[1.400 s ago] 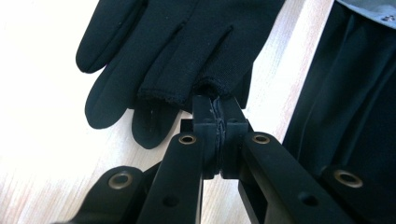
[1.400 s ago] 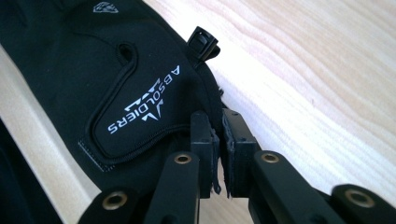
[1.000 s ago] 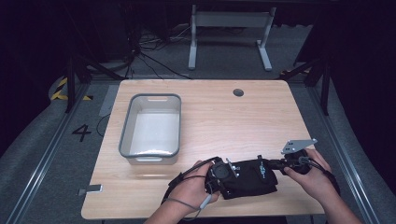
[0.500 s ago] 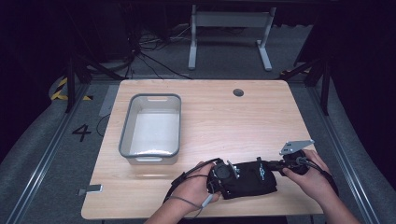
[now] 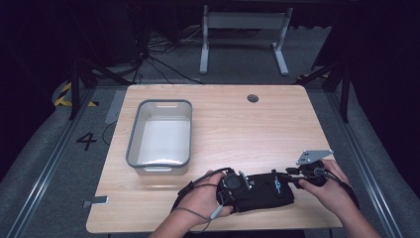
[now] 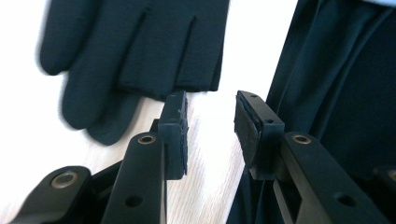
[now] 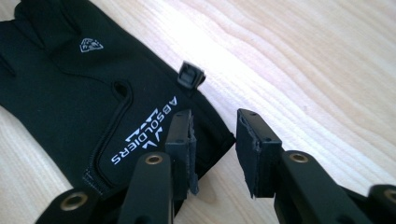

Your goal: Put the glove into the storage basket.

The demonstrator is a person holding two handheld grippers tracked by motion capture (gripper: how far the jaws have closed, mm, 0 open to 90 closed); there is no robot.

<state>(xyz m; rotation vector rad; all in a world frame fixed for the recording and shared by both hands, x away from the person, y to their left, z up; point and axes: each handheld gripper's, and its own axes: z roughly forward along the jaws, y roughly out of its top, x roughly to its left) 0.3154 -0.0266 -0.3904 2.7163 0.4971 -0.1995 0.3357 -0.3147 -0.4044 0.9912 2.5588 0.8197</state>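
Fingers spread on both: left gripper [image 6: 210,128] and right gripper [image 7: 215,149] jaws just opened, nothing pinched. Black glove [image 5: 262,191] flat at near table [image 5: 223,129] edge, between hands. Risk: regrasp snags cuff clip [image 7: 191,74], or drags glove off edge. Second glove underneath, perhaps; too dark.

one black glove [image 5: 262,191], one grey tub [image 5: 161,136], two grippers, one wooden table [image 5: 237,124]

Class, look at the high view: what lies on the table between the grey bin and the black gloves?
Nothing: bare wood separates the bin from the gloves, seen in the high view.
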